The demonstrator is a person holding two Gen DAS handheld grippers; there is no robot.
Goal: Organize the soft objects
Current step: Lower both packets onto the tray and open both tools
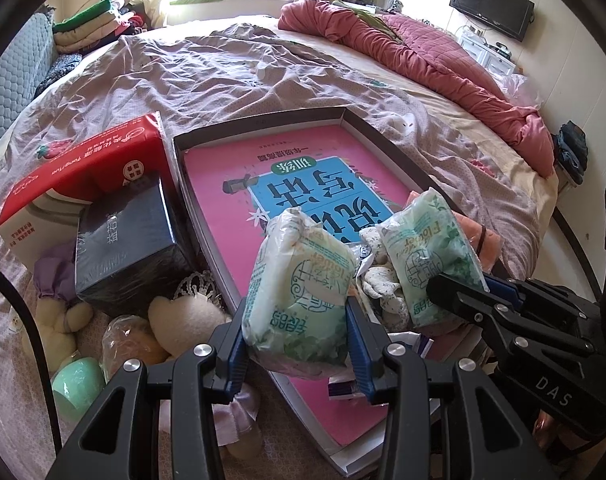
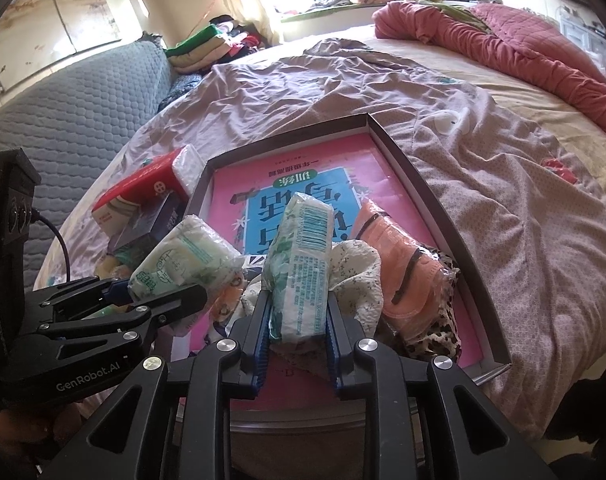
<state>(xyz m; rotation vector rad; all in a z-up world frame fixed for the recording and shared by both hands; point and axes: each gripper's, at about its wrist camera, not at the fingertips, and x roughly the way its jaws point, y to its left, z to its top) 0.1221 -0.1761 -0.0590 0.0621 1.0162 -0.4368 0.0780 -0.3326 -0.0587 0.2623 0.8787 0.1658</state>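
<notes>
Left fingers: the left gripper [image 1: 299, 336] is clamped on a green tissue pack [image 1: 299, 280], 1 blue pad pressed to each side; the pack stands up and forward out of the fingers, over the near left part of the shallow box [image 1: 387, 128].
Right fingers: the right gripper [image 2: 299, 320] has its pads at the flanks of a second green tissue pack [image 2: 303, 264], barcode face toward the camera. The pack sits between the fingers, yet I cannot tell whether they press it or have slackened.
Long axis: both packs run lengthwise away from the fingers, roughly in line with each gripper's pointing direction.
Key relation: the 2 packs are side by side and near each other, both above the box's near end; the pink book [image 1: 303, 168] lying in it offers bare cover just ahead of both fingertips.
Nearer hand: neither clearly; each already carries its own pack.
Below the right fingers: a speckled white cloth [image 2: 355, 268] and a peach mask packet [image 2: 395, 256], just to the right.
Hidden: the lower ends of both packs and whether either touches the book.
</notes>
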